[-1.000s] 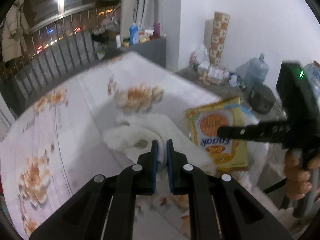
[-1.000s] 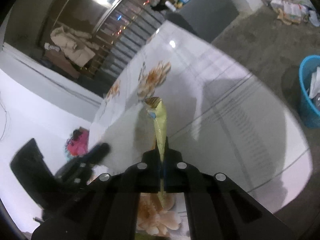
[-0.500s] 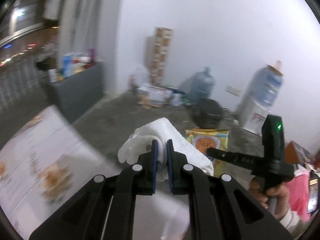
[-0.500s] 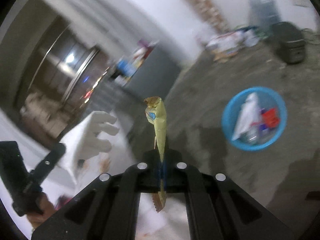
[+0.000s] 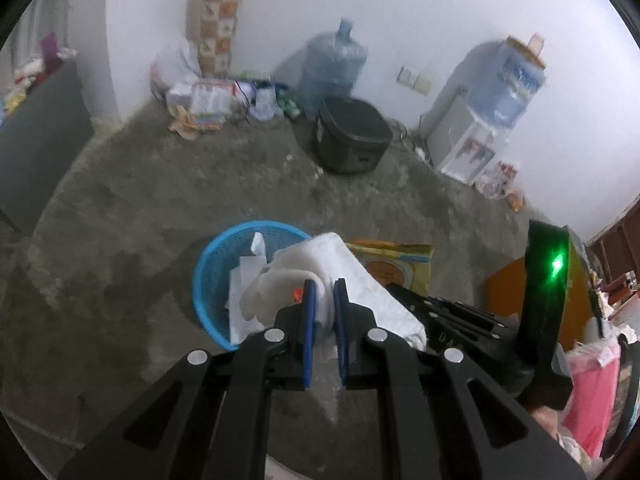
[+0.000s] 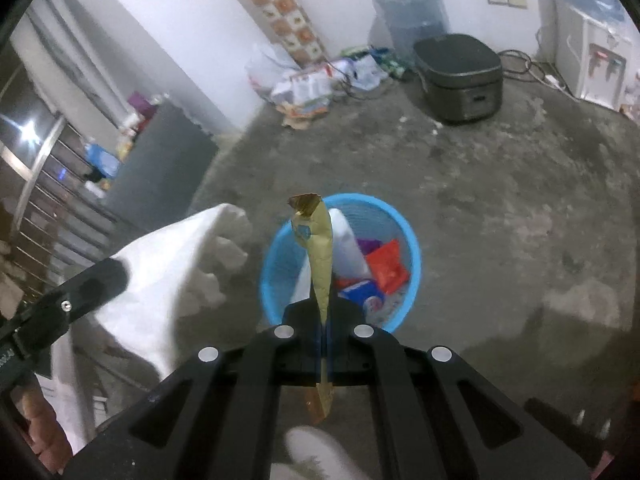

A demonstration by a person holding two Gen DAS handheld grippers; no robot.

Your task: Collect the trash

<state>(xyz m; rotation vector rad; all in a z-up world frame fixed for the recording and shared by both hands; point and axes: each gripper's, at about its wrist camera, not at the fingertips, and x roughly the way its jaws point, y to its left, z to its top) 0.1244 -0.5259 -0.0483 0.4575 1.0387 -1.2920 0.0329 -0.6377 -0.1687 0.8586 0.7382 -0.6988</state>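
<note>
My left gripper [image 5: 324,292] is shut on a crumpled white tissue [image 5: 352,276] and holds it above the right side of a blue trash basket [image 5: 208,276] on the concrete floor. My right gripper [image 6: 325,320] is shut on a flat yellow snack packet [image 6: 320,256], seen edge-on, above the near rim of the same basket [image 6: 414,264], which holds white, red and blue trash. The packet's yellow face [image 5: 404,268] shows in the left wrist view beside the tissue. The tissue [image 6: 160,276] hangs at the left in the right wrist view.
A black rice cooker [image 5: 352,140], a large water bottle [image 5: 332,68] and a water dispenser [image 5: 476,136] stand along the white wall. A pile of packets [image 6: 308,88] lies in the corner. A grey cabinet [image 6: 160,168] stands at the left.
Both grippers have swung away from the flowered table to the floor. They now hold the tissue and the packet over the blue basket. Both stay shut.
</note>
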